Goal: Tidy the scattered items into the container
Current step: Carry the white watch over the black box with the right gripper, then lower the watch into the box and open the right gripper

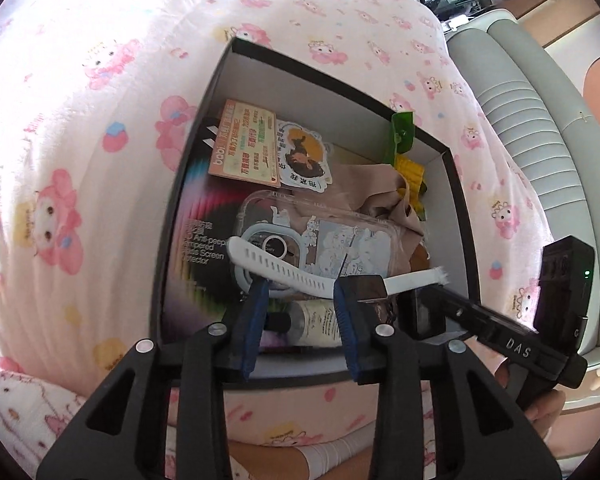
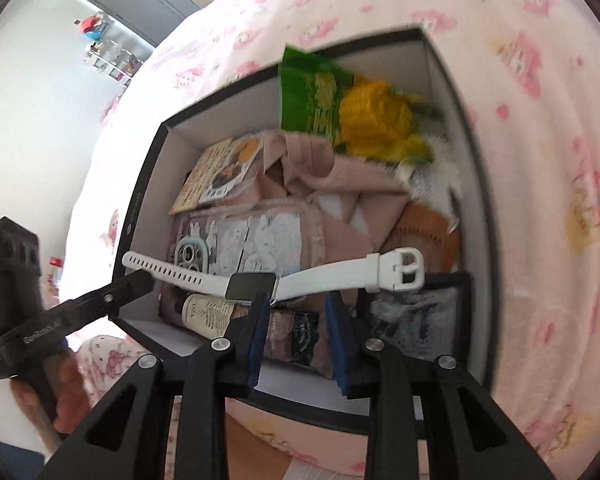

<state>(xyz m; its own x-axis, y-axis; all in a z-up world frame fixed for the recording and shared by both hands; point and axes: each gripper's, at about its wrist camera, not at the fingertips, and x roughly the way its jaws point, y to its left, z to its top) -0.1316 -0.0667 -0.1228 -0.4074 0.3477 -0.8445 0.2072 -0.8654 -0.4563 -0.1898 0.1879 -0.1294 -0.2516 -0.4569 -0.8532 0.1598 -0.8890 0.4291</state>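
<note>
Black box [image 1: 466, 216] sits on pink cartoon-print bedding [image 1: 80, 140] (shelves behind).

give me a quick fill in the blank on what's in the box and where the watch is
1. The smartwatch has a ____ strap.
2. The watch lies across the items inside the black ____, which sits on pink bedding.
3. Under the strap is a clear phone ____ with cartoon drawings.
4. The green packet at the far end pictures yellow ____.

Missing words: white; box; case; corn
</note>
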